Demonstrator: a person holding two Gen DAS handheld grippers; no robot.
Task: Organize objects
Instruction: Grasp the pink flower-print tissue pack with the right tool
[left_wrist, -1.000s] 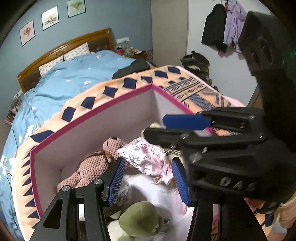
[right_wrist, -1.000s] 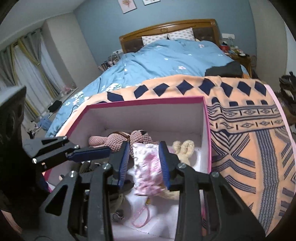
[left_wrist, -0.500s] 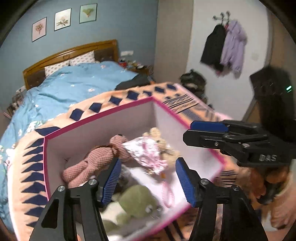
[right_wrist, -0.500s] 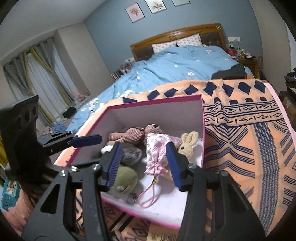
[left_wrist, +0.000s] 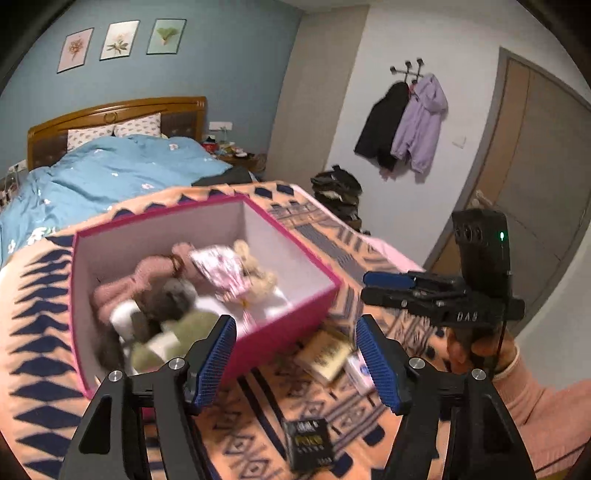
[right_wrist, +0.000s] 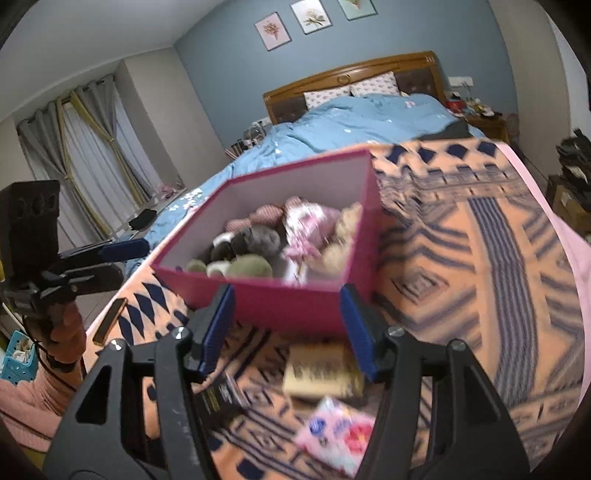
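I have both tongs backed away from the pink box: a second ago the right gripper was pinching the pink floral pouch inside the box with the left gripper close beside it, and now the pouch lies among the toys and both sets of jaws have just been opening, standing moderately apart with nothing between them. I take that as one item stowed and the next pick due. Counting in the right wrist view: one box at twelve o'clock, and on the blanket near six o'clock three loose things, a yellowish box, a black packet and a pink packet. Inside the box I make out roughly five soft toys, though blur makes that uncertain.
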